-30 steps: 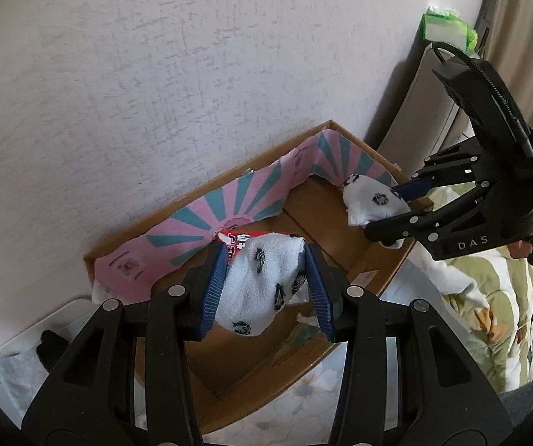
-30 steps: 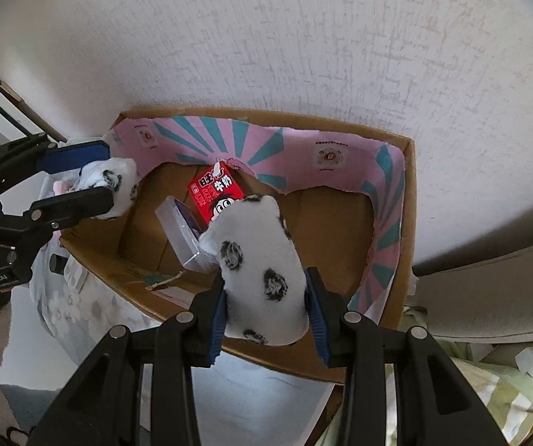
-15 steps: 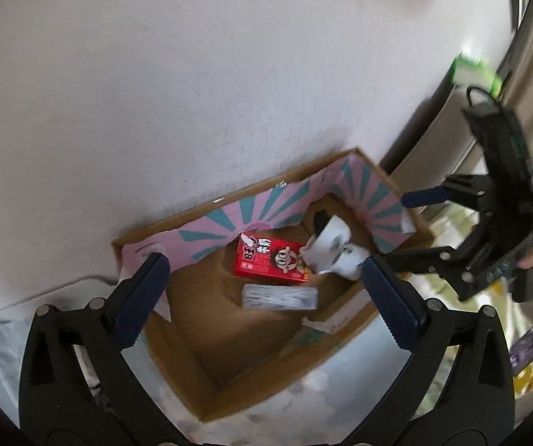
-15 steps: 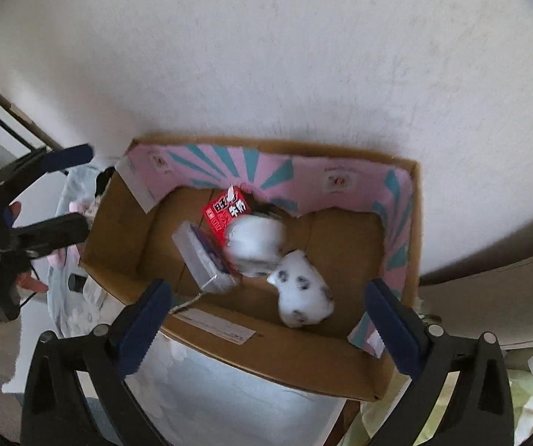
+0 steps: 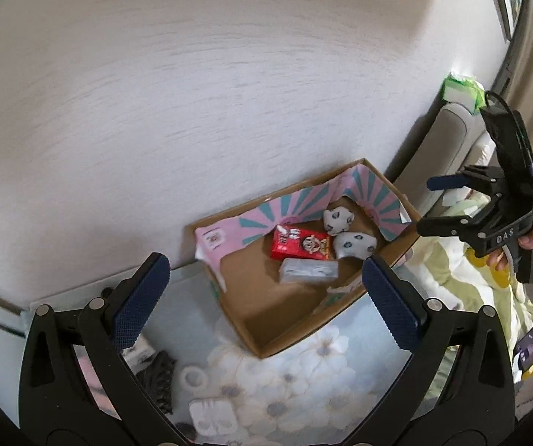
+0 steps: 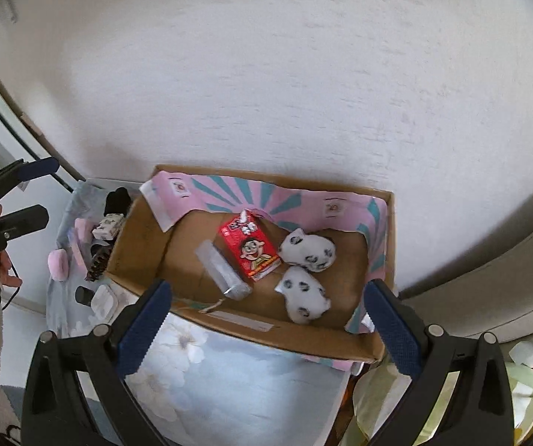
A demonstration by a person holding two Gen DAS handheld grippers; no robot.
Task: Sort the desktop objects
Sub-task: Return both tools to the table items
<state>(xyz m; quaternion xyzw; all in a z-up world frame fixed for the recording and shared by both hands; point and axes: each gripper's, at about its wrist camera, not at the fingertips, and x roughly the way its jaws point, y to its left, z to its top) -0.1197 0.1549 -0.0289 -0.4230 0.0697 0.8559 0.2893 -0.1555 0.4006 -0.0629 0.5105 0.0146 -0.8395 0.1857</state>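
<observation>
Cardboard box [image 6: 143, 238] is holding two spotted socks [image 6: 305, 249], lying beside the red carton [image 6: 250, 251]. Both the left gripper [image 5: 266, 299] and right gripper [image 6: 266, 323] are hanging above with jaws wide apart, gripping nothing. Next, pick from the bench things [image 6: 106, 225] slowly.

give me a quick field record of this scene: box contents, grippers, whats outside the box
container: open cardboard box with pink and teal paper lining, against a white wall
in box: two white spotted socks, red carton, clear plastic case
left gripper: open, empty, above the box
right gripper: open, empty, above the box
outside box: small items on the floral cloth to the box's left in the right wrist view, too small to name
socks: side by side, at the red carton's right in the right wrist view
</observation>
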